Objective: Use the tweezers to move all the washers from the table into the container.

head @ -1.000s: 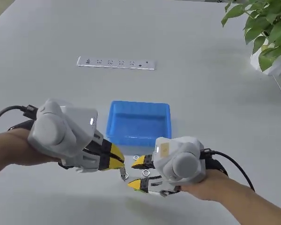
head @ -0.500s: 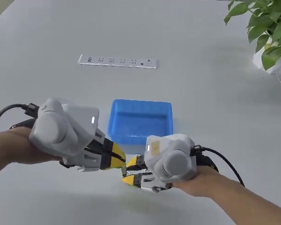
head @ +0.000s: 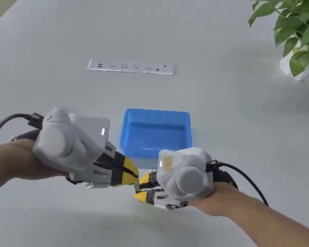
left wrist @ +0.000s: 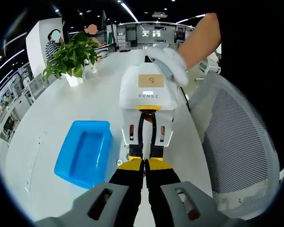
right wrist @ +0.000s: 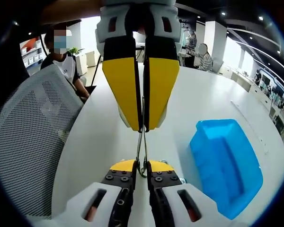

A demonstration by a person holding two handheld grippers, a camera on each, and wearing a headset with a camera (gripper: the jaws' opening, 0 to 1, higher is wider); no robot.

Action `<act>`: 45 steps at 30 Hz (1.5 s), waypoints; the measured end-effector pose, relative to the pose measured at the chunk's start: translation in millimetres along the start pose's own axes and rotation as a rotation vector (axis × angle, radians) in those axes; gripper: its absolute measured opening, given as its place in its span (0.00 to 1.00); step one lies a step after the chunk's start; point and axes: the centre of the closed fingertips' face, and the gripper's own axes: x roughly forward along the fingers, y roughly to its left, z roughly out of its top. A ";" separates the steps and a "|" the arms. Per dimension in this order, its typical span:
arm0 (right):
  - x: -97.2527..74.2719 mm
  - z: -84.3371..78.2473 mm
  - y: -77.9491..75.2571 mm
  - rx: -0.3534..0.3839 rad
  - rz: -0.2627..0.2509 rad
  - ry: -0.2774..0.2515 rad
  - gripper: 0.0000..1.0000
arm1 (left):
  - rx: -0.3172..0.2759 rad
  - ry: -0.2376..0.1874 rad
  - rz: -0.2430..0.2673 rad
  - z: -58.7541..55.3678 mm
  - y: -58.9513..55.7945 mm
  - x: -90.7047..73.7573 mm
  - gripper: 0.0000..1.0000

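The head camera sits high above the table [head: 237,103], tilted forward and down, near enough that both grippers crowd its lower edge. The left gripper [left wrist: 145,163] camera looks low across the tabletop along its own jaws, straight at the right gripper [right wrist: 143,167], nearly nose to nose. The right gripper camera stares back the opposite way, just as close. Those two share the tweezers [right wrist: 141,139] running between them. All three take in the blue container [head: 154,131], just beside the jaws.
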 end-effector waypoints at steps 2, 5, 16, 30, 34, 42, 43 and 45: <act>-0.3 -0.9 0.0 0.002 -0.005 0.004 0.10 | 0.001 0.000 0.000 0.5 -0.2 0.1 0.05; -0.4 -1.7 -0.4 0.013 -0.007 0.004 0.10 | 0.002 0.000 0.001 1.2 -0.2 0.3 0.05; -0.3 -1.1 -1.4 0.029 -0.014 0.003 0.08 | 0.002 0.001 0.001 0.9 0.5 0.7 0.06; -0.6 -0.1 0.2 0.039 -0.013 -0.003 0.08 | 0.010 0.018 -0.003 -0.6 -1.8 2.0 0.08; -1.6 -0.2 0.0 0.036 -0.017 -0.005 0.08 | 0.005 0.015 0.002 0.6 -2.4 0.6 0.12; -7.3 0.7 -1.5 0.039 -0.026 -0.007 0.08 | -0.077 -0.050 0.033 9.1 5.1 -12.3 0.30; -8.2 1.1 -1.3 0.040 -0.026 -0.008 0.08 | -0.081 -0.057 0.038 9.8 6.0 -14.0 0.32; -10.2 2.3 -1.4 0.040 -0.028 -0.011 0.08 | -0.111 -0.076 0.050 13.2 6.6 -18.2 0.37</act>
